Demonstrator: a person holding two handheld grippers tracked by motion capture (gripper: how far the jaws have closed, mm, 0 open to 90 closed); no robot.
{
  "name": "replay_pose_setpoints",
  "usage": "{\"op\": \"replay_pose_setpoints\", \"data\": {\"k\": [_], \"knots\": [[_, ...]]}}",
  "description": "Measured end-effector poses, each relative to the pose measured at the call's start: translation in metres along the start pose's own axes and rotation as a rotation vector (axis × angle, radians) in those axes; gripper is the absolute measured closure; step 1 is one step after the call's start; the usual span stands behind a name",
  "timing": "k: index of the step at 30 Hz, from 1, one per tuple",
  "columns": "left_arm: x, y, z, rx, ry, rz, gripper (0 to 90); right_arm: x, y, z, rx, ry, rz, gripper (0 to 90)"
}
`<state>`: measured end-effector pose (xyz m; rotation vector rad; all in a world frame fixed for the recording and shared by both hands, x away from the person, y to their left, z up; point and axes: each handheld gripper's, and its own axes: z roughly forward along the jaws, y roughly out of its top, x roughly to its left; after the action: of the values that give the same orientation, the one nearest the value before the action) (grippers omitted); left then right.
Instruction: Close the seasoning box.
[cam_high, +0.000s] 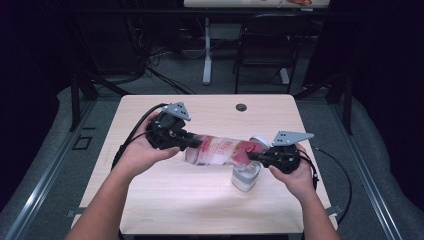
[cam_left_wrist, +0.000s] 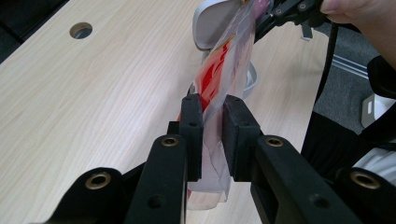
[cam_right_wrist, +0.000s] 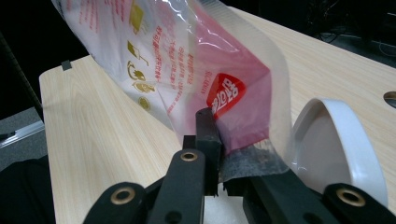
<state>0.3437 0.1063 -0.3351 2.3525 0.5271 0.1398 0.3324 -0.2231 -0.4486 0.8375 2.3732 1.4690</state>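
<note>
The plastic bag (cam_high: 222, 150) — clear film printed in red and white, with small gold symbols — is held off the table (cam_high: 150, 200), stretched between the two grippers. The left gripper (cam_high: 192, 142) has its jaws closed on one end of it: in the left gripper view the film (cam_left_wrist: 215, 140) is pinched flat between the two black pads (cam_left_wrist: 191, 135), and a short crumpled tail of bag hangs out below them. From those pads the bag runs away toward the right gripper (cam_left_wrist: 261, 21), seen farther off clamping the far end. The right gripper (cam_high: 252, 156) is likewise closed on the bag; in the right gripper view the red-tinted edge (cam_right_wrist: 233, 112) disappears between its pads (cam_right_wrist: 208, 135), with the printed film rising up and away from the fingertips. Just beside the right fingertips, slightly below them, stands a white container (cam_high: 246, 176) with its rounded lid (cam_right_wrist: 336, 144) open — the lid sits next to the pinched edge of the bag.
</note>
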Motion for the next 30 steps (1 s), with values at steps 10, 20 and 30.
{"op": "replay_pose_setpoints", "data": {"k": [10,20,30], "knots": [[0.006,-0.011,0.002,0.006,-0.004,-0.019,79.5,0.004,0.003,-0.002,-0.013,-0.005,-0.014,87.8],[0.009,-0.02,0.005,-0.015,-0.019,-0.043,79.8,0.0,0.001,-0.004,-0.034,0.01,0.016,84.3],[0.012,-0.031,0.005,-0.04,-0.032,-0.051,80.1,0.0,-0.002,-0.003,-0.055,0.035,0.044,80.5]]}}
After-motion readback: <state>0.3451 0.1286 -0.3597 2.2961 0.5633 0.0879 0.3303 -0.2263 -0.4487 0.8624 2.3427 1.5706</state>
